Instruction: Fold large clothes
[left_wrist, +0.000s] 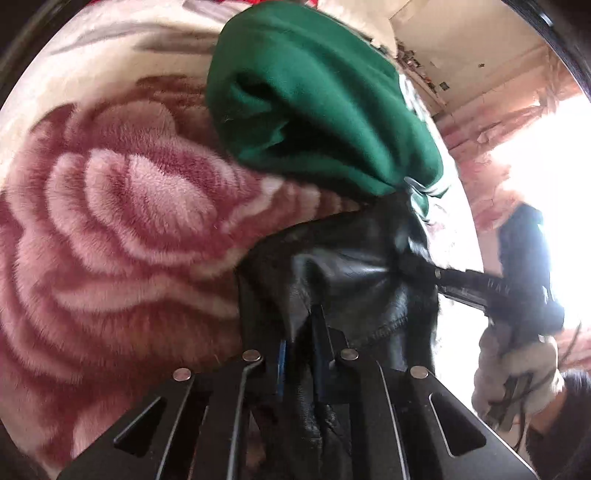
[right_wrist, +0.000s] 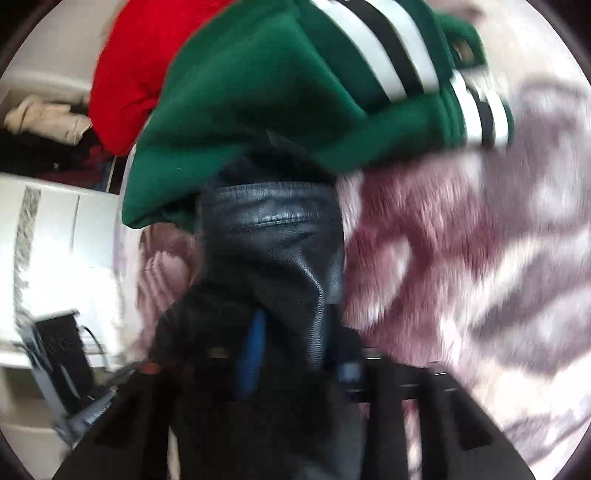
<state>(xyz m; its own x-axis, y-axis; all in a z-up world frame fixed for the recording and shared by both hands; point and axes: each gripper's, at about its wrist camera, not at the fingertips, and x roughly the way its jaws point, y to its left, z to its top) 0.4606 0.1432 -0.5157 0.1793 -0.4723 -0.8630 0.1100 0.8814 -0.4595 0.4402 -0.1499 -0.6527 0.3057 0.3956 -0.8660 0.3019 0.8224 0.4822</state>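
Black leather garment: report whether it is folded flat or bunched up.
Bunched up. The black leather garment gathers into creases between both sets of jaws, its end tucked under the green striped sweatshirt.

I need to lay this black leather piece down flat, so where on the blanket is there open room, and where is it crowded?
Free: the rose-patterned blanket left of the black leather garment and below the green sweatshirt; in the right wrist view, blanket right of the leather. Crowded: straight ahead, where the sweatshirt overlaps the leather, with a red garment behind. Both the left gripper and right gripper pinch the leather.

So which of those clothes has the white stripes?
The green garment, lying on the black leather one. The red one behind and the leather are plain.
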